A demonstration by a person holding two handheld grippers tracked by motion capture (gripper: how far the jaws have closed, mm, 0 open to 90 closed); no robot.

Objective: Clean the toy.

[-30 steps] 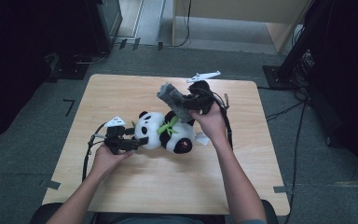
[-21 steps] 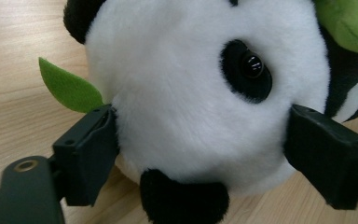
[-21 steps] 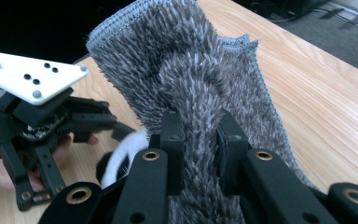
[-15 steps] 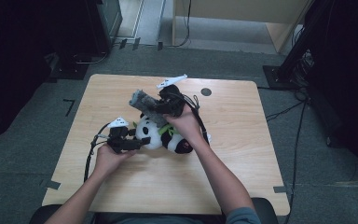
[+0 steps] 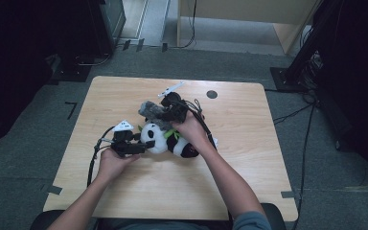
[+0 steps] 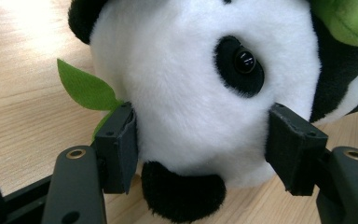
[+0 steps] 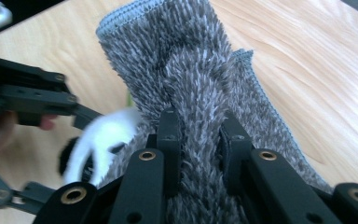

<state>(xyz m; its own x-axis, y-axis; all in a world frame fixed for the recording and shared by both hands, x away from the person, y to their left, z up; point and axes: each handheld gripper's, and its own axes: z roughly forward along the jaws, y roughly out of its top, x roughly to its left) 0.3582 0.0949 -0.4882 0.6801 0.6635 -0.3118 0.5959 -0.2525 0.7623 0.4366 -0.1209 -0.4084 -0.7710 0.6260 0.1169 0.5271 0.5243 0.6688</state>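
Wooden desk (image 5: pixel 124 201), mid-surface: my left gripper (image 6: pixel 205 149), jaws just closing, brackets the panda (image 6: pixel 200 88) head; my right gripper (image 7: pixel 198 140) is clamped on the grey cloth (image 7: pixel 186 60) above. Step: steadying panda; next, wipe gently.

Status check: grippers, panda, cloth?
Left gripper closing around panda's head. Right gripper shut on grey cloth, above panda. Nothing in the way.
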